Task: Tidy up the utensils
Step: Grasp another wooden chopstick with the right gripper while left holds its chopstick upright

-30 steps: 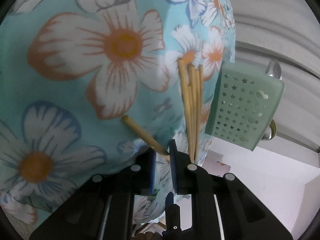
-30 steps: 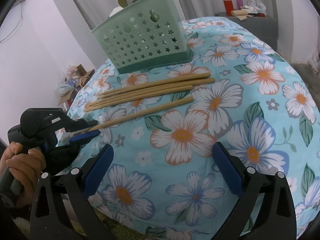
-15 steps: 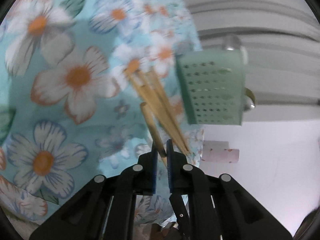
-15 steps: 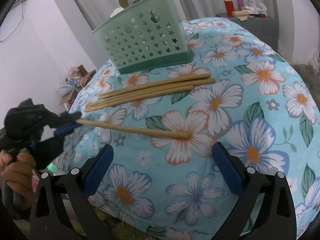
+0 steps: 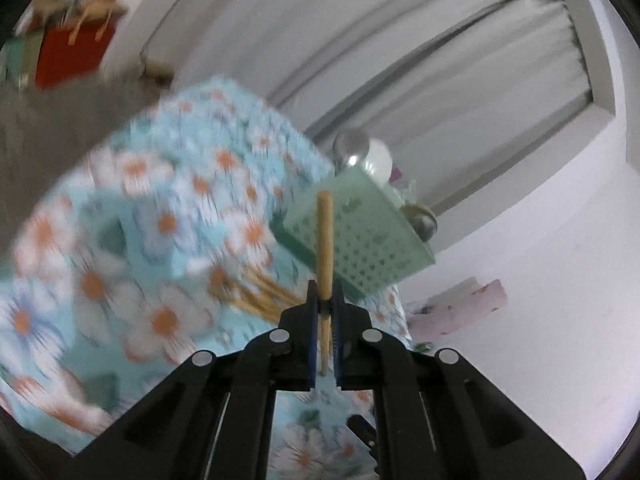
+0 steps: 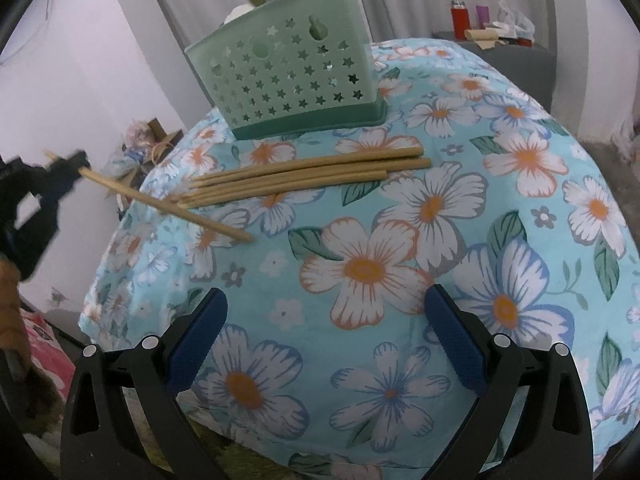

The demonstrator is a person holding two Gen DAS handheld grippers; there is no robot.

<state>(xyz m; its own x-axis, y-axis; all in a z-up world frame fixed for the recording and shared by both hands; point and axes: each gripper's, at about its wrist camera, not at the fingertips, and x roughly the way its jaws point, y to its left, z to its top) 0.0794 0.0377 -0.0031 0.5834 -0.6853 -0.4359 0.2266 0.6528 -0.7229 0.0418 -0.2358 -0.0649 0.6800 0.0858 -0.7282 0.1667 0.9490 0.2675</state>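
Note:
My left gripper (image 5: 325,300) is shut on one wooden chopstick (image 5: 323,252), which sticks straight out ahead of the blue pads. From the right wrist view the same chopstick (image 6: 168,208) hangs in the air at the table's left edge, slanting down from the left gripper (image 6: 66,164). Several more chopsticks (image 6: 304,172) lie side by side on the floral cloth in front of a green star-holed basket (image 6: 288,80). The basket (image 5: 360,236) holds spoons (image 5: 352,148). My right gripper (image 6: 324,336) stands open above the cloth with nothing between its fingers.
The floral tablecloth (image 6: 400,264) covers a rounded table that drops off at the left and front. A grey curtain (image 5: 400,60) hangs behind the basket. Bottles (image 6: 460,18) and clutter sit on a grey surface at the far right. A person's hand (image 6: 12,320) holds the left gripper.
The left gripper has closed on one chopstick, lifted it off the cloth and rolled, so the stick now points forward toward the basket. The right gripper has stayed still.

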